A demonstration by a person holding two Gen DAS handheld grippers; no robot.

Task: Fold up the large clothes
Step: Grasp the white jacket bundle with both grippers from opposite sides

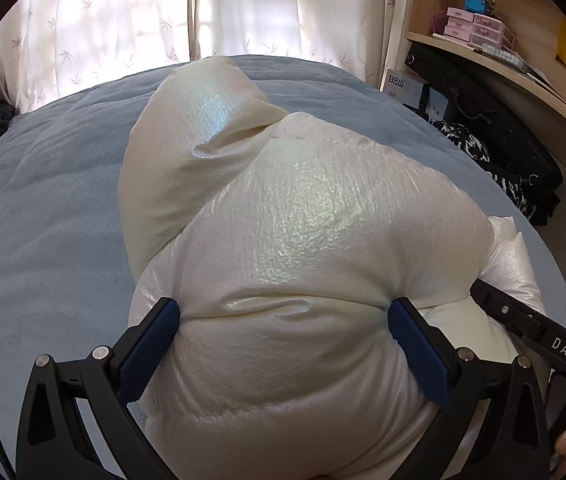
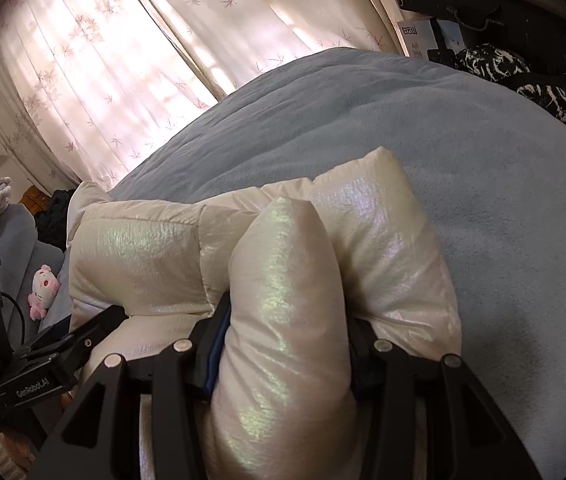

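Sunlit floral curtains (image 1: 123, 20) back a blue bedspread (image 1: 43, 200) where the left gripper (image 1: 283, 320) and right gripper (image 2: 283, 332) each clamp a pearlescent white puffer jacket (image 1: 303, 220).

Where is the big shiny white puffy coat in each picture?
Left wrist view: the shiny cream-white puffy coat fills the middle, bulging between the left gripper.
Right wrist view: lower middle, a fat roll squeezed in the right gripper.
Shared landmark: the blue-grey blanket underneath.
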